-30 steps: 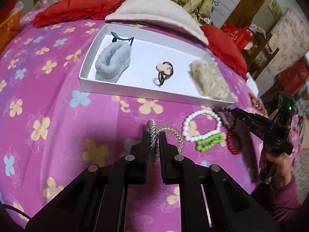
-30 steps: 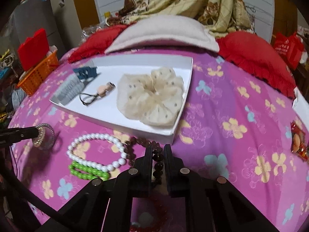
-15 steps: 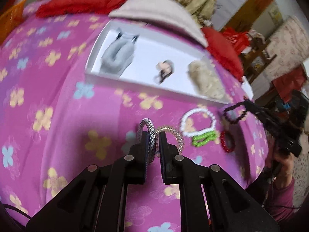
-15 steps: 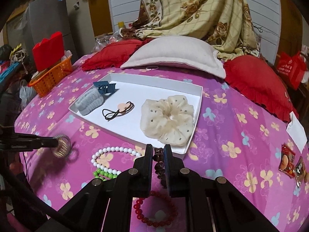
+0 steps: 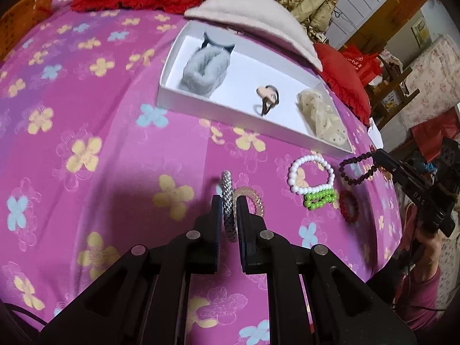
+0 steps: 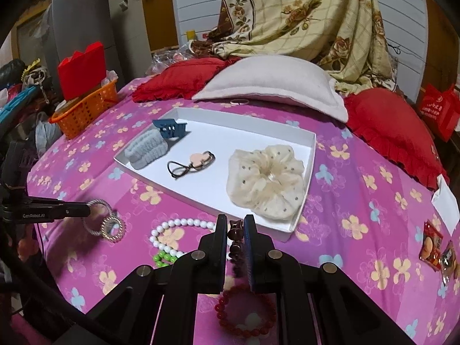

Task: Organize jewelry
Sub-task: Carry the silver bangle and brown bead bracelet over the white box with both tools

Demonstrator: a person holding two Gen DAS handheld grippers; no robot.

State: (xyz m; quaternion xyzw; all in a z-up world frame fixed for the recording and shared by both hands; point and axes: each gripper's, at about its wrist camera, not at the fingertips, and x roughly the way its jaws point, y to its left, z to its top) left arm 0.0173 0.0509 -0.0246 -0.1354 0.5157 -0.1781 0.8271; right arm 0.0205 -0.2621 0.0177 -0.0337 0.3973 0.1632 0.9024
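Note:
My left gripper [image 5: 229, 201] is shut on a silver braided bangle [image 5: 227, 198] held above the pink bedspread; in the right wrist view that gripper [image 6: 86, 210] grips the same bangle [image 6: 96, 215]. My right gripper [image 6: 235, 224] is shut on a dark brown bead bracelet [image 6: 236, 238], which hangs lifted [image 5: 355, 168] in the left wrist view. The white tray [image 6: 312, 155] holds a grey scrunchie [image 6: 146, 151], a blue claw clip [image 6: 169, 128], a hair tie with a pink charm [image 6: 192, 164] and a cream scrunchie [image 6: 266, 181].
On the spread lie a white pearl bracelet [image 5: 310, 172], a green bead bracelet [image 5: 319, 198], a red bead bracelet [image 6: 245, 310] and a clear coil hair tie [image 5: 253, 198]. Pillows [image 6: 270, 83] lie behind the tray, an orange basket [image 6: 83, 112] at left, snack packets [image 6: 437, 247] at right.
The right gripper has risen with the dark bead bracelet, lifting it off the spread. The left gripper has shifted leftward with the bangle; the tray now sits further right in its view.

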